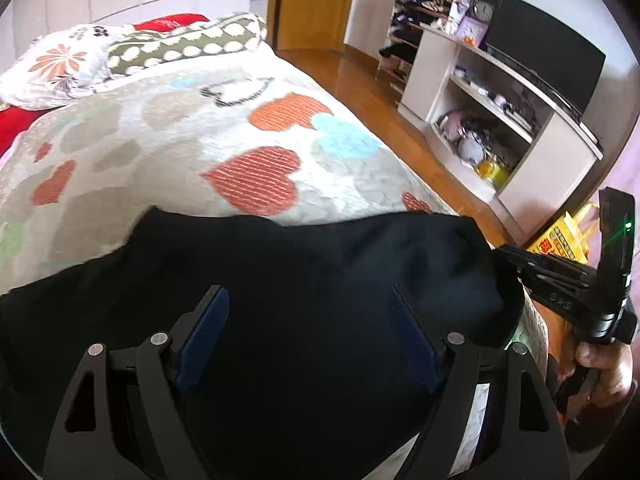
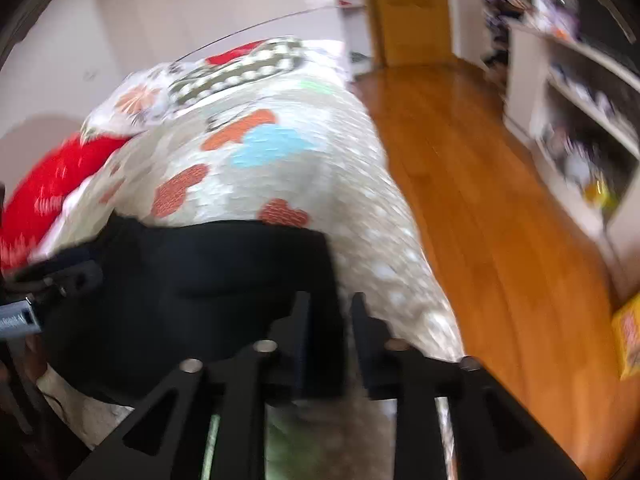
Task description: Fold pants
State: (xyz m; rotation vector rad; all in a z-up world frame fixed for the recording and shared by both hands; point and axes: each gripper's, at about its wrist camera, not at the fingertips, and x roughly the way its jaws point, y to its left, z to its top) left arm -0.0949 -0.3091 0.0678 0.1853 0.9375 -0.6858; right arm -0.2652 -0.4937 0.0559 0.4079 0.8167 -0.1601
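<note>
Hand-held gripper — above black pants

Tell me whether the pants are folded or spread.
Cannot tell: the black pants lie on the bed as one dark mass; no legs or creases show.

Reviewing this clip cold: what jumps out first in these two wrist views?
The black pants fill the foreground, lying in a dark mass on the near end of the heart-patterned blanket. The left gripper hovers open over the middle of the pants, while the right gripper sits at the pants' right edge beside the wooden floor. A white shelf unit with a dark screen stands on the right.
</note>
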